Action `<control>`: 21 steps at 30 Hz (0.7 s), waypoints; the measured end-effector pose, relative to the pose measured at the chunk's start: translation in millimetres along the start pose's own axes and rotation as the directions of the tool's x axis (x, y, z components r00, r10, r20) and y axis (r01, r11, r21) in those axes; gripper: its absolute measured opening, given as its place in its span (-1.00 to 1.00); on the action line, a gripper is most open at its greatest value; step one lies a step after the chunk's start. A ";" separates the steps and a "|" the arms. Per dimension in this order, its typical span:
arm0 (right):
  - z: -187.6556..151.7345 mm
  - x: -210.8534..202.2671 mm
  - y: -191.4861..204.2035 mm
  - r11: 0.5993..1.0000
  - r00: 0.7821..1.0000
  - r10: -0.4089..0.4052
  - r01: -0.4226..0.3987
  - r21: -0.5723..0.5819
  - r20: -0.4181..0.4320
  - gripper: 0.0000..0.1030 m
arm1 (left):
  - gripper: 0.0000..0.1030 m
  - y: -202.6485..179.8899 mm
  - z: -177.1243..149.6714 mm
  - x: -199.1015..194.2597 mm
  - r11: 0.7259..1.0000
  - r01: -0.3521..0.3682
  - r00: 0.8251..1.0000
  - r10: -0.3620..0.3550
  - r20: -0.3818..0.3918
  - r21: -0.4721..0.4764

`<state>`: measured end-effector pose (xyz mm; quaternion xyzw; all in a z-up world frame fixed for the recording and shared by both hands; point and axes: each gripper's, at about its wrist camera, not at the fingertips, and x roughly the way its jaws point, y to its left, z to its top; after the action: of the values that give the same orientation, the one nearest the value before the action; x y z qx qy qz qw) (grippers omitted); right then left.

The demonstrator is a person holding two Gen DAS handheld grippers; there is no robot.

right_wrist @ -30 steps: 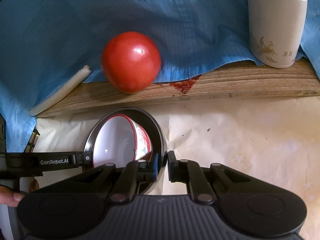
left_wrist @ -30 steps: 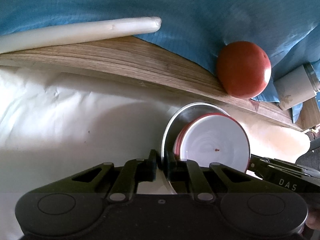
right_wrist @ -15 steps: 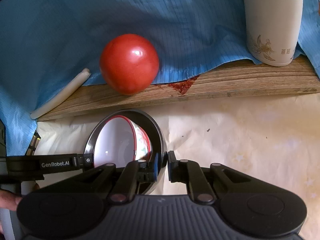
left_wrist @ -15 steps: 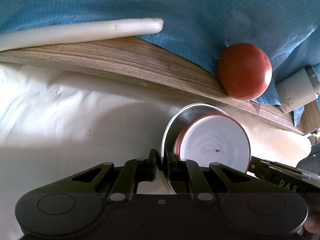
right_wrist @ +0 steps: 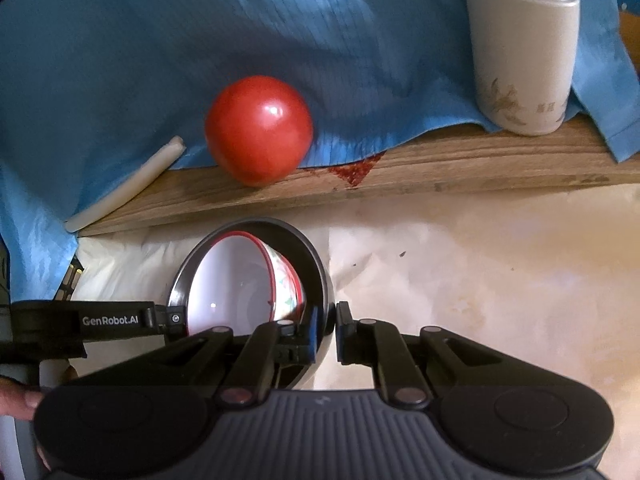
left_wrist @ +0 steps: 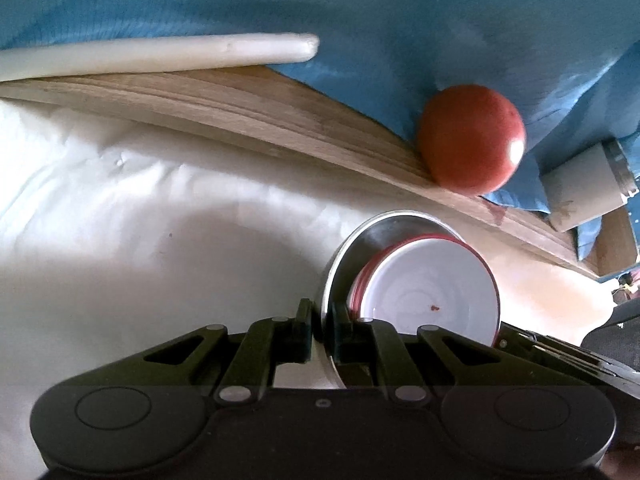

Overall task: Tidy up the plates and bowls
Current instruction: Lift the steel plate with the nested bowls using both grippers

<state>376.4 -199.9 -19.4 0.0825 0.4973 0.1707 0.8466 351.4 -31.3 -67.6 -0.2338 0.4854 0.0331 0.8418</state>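
Note:
A steel bowl (left_wrist: pixel 362 240) holds a white bowl with a red rim (left_wrist: pixel 430 290) nested inside it. My left gripper (left_wrist: pixel 320 328) is shut on the steel bowl's left rim. In the right wrist view my right gripper (right_wrist: pixel 325 330) is shut on the right rim of the same steel bowl (right_wrist: pixel 316 268), with the red-rimmed bowl (right_wrist: pixel 236 284) inside. Both bowls are held between the two grippers over the pale table cover (right_wrist: pixel 480 260). The left gripper's arm shows at the left of the right wrist view.
A wooden board edge (right_wrist: pixel 440 172) runs behind the bowls under a blue cloth (right_wrist: pixel 200 60). On it lie a red tomato (right_wrist: pixel 258 130), a white stick (right_wrist: pixel 124 186) and a white flask (right_wrist: pixel 520 52). The tomato (left_wrist: pixel 470 144) and stick (left_wrist: pixel 160 54) also show in the left wrist view.
The two grippers and the bowls have drifted slightly; the background has shifted a little and is now motion-blurred. Both grips stay the same.

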 end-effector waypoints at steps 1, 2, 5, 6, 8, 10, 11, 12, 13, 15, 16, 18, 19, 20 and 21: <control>0.2 -2.5 -1.3 1.000 1.000 0.000 0.000 -0.004 0.004 -0.81 | -0.84 -2.5 -1.0 -0.6 1.000 0.003 1.000 -0.003 0.004 -0.002; 0.1 -5.0 -3.7 1.000 1.000 -0.001 0.001 -0.008 0.008 -0.81 | -0.84 -4.9 -2.0 -1.2 1.000 0.005 1.000 -0.005 0.008 -0.003; 0.3 -12.5 -7.3 1.000 1.000 -0.001 0.001 -0.019 0.021 -0.81 | -0.84 -10.3 -4.0 -3.3 1.000 0.012 1.000 -0.012 0.021 -0.011; 0.5 -15.2 -8.8 1.000 1.000 -0.001 0.001 -0.023 0.025 -0.81 | -0.84 -12.6 -4.7 -3.9 1.000 0.015 1.000 -0.015 0.026 -0.015; 0.7 -20.3 -11.3 0.999 0.999 -0.001 0.002 -0.033 0.035 -0.81 | -0.84 -16.4 -6.3 -4.7 1.000 0.020 0.999 -0.019 0.035 -0.021; 0.9 -24.7 -14.3 0.999 0.999 0.004 -0.002 -0.038 0.042 -0.81 | -0.84 -21.9 -10.8 -7.5 1.000 0.020 0.999 -0.019 0.045 -0.023; 0.5 -27.5 -16.6 0.999 0.999 0.007 -0.005 -0.040 0.045 -0.81 | -0.84 -24.2 -12.1 -8.2 1.000 0.020 0.999 -0.019 0.049 -0.024; 0.3 -29.7 -18.1 0.999 0.999 0.009 -0.007 -0.042 0.047 -0.81 | -0.84 -26.7 -13.2 -9.1 0.999 0.020 0.998 -0.019 0.054 -0.025; 0.1 -31.9 -19.9 0.999 0.999 0.013 -0.010 -0.044 0.049 -0.81 | -0.84 -30.4 -14.0 -9.4 0.999 0.020 0.998 -0.019 0.057 -0.027; -0.6 -35.7 -21.8 0.999 0.998 0.018 -0.016 -0.046 0.053 -0.81 | -0.85 -34.8 -16.4 -11.4 0.999 0.020 0.998 -0.019 0.064 -0.027; -0.9 -37.7 -22.0 0.999 0.998 0.020 -0.017 -0.048 0.054 -0.81 | -0.85 -35.4 -17.6 -12.4 0.999 0.021 0.998 -0.020 0.067 -0.028; -1.5 -42.0 -23.2 0.998 0.998 0.022 -0.019 -0.053 0.058 -0.81 | -0.85 -39.0 -18.8 -14.8 0.999 0.022 0.997 -0.020 0.071 -0.029; -1.9 -43.8 -23.2 0.998 0.998 0.022 -0.019 -0.055 0.060 -0.81 | -0.85 -40.5 -19.4 -15.9 0.999 0.022 0.997 -0.020 0.072 -0.028; -2.4 -45.5 -23.2 0.998 0.998 0.023 -0.019 -0.056 0.062 -0.81 | -0.85 -41.7 -20.2 -17.0 0.999 0.023 0.997 -0.021 0.073 -0.027; -2.8 -47.3 -23.5 0.998 0.998 0.023 -0.020 -0.057 0.064 -0.81 | -0.85 -42.8 -20.6 -18.4 0.999 0.024 0.997 -0.022 0.074 -0.026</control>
<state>357.7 -239.3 10.5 0.0696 0.4638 0.1909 0.8623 337.4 -75.0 -45.5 -0.2491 0.4509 0.0384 0.8562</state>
